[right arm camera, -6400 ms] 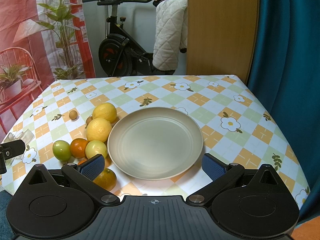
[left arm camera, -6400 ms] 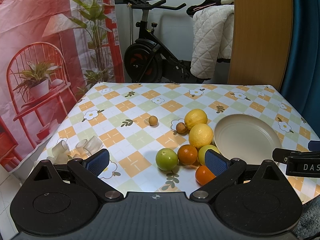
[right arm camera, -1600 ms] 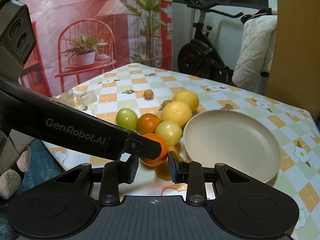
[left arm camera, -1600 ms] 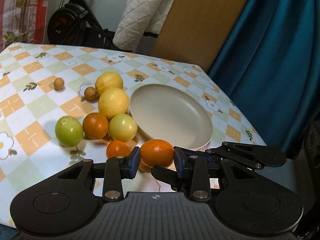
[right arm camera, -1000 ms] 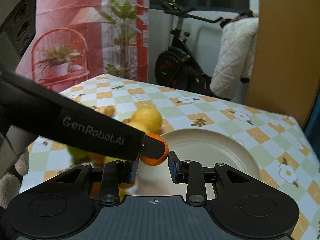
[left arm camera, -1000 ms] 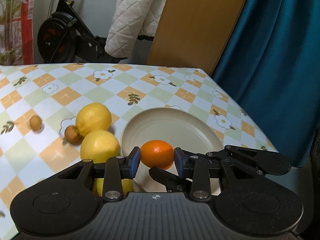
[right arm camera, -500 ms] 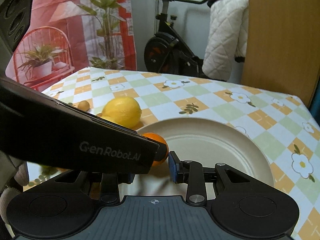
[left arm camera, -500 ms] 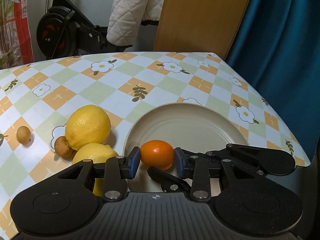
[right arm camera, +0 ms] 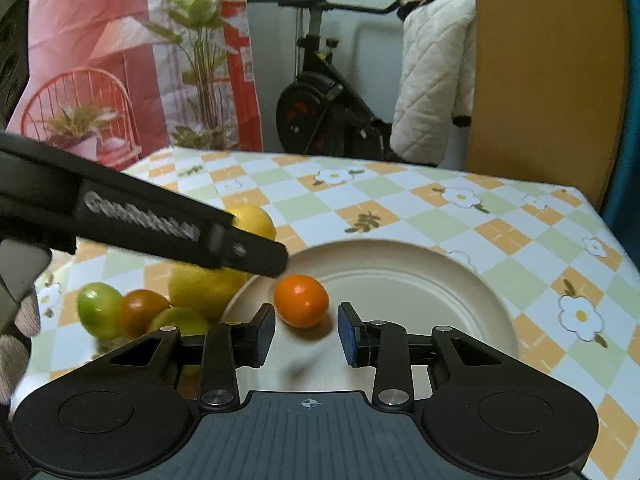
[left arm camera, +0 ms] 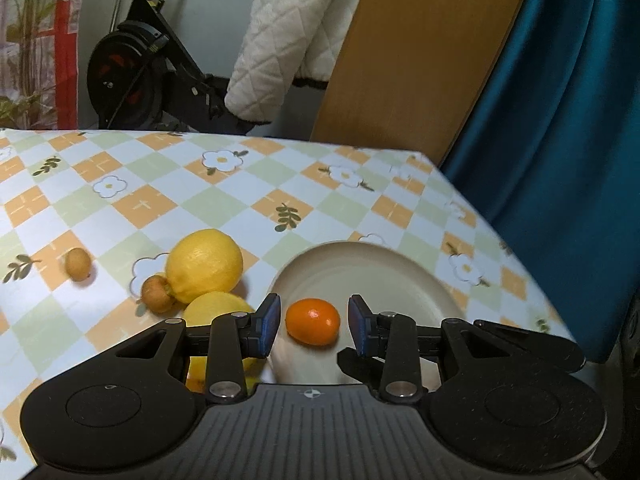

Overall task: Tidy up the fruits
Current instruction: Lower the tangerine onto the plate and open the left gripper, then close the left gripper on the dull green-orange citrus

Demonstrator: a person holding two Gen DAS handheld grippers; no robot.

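1. Your left tool (left arm camera: 313,324) has its two blue pads apart, and the orange (left arm camera: 313,321) sits between them with a small gap on each side, so nothing is clamped.
2. The orange lies on the near left part of the cream plate (left arm camera: 384,268), close to the rim. In the right wrist view the same orange (right arm camera: 301,301) rests on the plate (right arm camera: 420,280) and throws a shadow on it.
3. Your right tool (right arm camera: 306,335) is also apart. Its pads stand on either side of the orange but nearer to the camera, and they do not touch the fruit.
4. In the right wrist view the black body of your left tool crosses from the left, and its tip ends just above and to the left of the orange.
5. The plate stands on the desk (left arm camera: 192,200), which has a checked cloth with flowers and leaves.
6. To the left of the plate you have two lemons: the far lemon (left arm camera: 204,266) and the near lemon (left arm camera: 218,308), which is partly hidden behind your left tool.
7. A small brown fruit (left arm camera: 157,294) touches the far lemon on its left side. Another small brown fruit (left arm camera: 77,264) lies alone, further to the left.
8. In the right wrist view, a green fruit (right arm camera: 98,308), a dark orange fruit (right arm camera: 140,312) and a yellow-green fruit (right arm camera: 180,320) sit close together at the left of the plate, in front of a lemon.
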